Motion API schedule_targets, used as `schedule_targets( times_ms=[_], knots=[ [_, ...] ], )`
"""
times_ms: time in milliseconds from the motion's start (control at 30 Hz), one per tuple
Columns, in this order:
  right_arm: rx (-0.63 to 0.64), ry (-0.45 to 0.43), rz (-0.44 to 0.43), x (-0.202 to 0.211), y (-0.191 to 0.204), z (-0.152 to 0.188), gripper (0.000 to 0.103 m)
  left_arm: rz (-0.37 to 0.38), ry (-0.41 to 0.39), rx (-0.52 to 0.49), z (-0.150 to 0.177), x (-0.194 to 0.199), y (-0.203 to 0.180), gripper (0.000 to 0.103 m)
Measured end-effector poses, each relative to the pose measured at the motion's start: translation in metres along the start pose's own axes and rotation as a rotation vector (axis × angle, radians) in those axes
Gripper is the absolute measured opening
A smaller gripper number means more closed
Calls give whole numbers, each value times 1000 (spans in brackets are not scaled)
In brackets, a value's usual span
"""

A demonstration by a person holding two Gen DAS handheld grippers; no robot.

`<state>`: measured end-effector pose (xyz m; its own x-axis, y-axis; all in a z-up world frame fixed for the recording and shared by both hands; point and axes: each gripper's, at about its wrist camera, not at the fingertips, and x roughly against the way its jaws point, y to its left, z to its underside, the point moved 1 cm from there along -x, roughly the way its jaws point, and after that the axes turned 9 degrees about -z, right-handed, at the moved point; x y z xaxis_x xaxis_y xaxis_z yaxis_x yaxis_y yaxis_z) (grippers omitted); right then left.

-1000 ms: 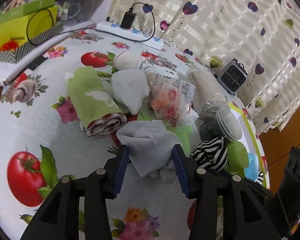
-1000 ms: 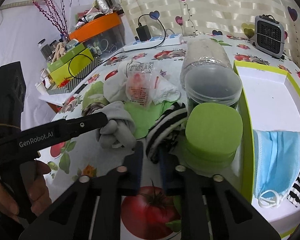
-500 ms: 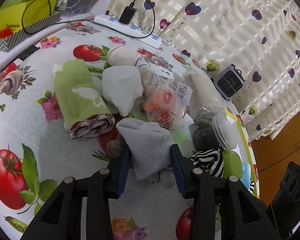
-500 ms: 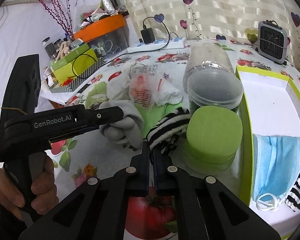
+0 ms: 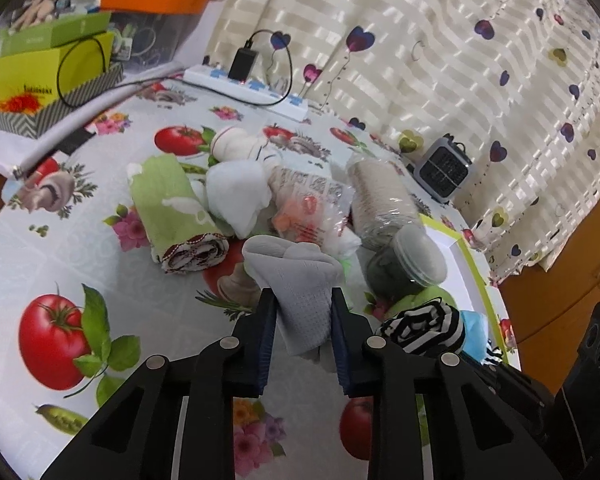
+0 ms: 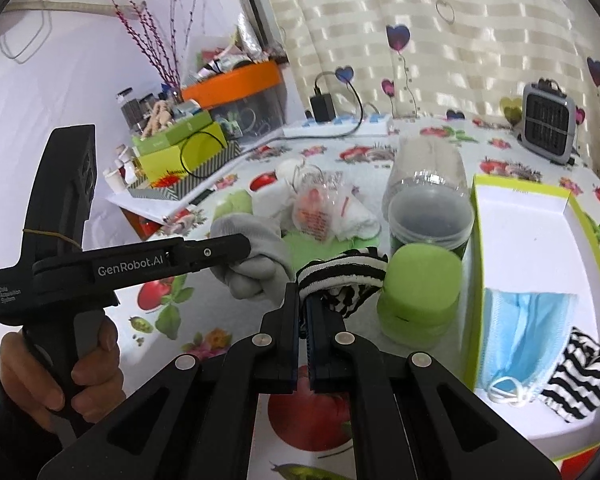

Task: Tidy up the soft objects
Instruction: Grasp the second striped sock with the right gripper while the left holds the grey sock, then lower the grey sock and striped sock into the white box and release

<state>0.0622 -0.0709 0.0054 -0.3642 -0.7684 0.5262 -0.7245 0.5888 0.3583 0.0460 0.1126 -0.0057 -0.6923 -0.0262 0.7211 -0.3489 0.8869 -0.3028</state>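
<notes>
Your left gripper [image 5: 303,312] squeezes the grey sock [image 5: 300,280], lifted a little above the table [image 5: 60,264]. Your right gripper [image 6: 303,300] is pinched tight on the striped sock [image 6: 340,270], just beside the green sponge [image 6: 420,284]. The box [image 6: 528,220] to the right holds a blue mask [image 6: 524,332] and another striped sock [image 6: 580,380].

left gripper [image 5: 303,312]: closed onto the grey sock [image 5: 300,280], raised it
right gripper [image 6: 303,304]: lifted the striped sock [image 6: 340,274] off the tablecloth
</notes>
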Motion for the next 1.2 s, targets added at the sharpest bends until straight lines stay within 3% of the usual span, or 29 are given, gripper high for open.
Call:
schedule_targets(
  times_ms=[300, 667, 1200],
  knots=[
    [26, -83, 22, 41, 4, -6, 3, 45, -67, -78, -3, 34, -33, 24],
    [-23, -158, 109, 85, -26, -9, 3, 129, -78, -200, 0, 44, -92, 24],
    [-144, -191, 230, 116, -99, -6, 3, 195, -23, -348, 2, 4, -173, 25]
  ],
)
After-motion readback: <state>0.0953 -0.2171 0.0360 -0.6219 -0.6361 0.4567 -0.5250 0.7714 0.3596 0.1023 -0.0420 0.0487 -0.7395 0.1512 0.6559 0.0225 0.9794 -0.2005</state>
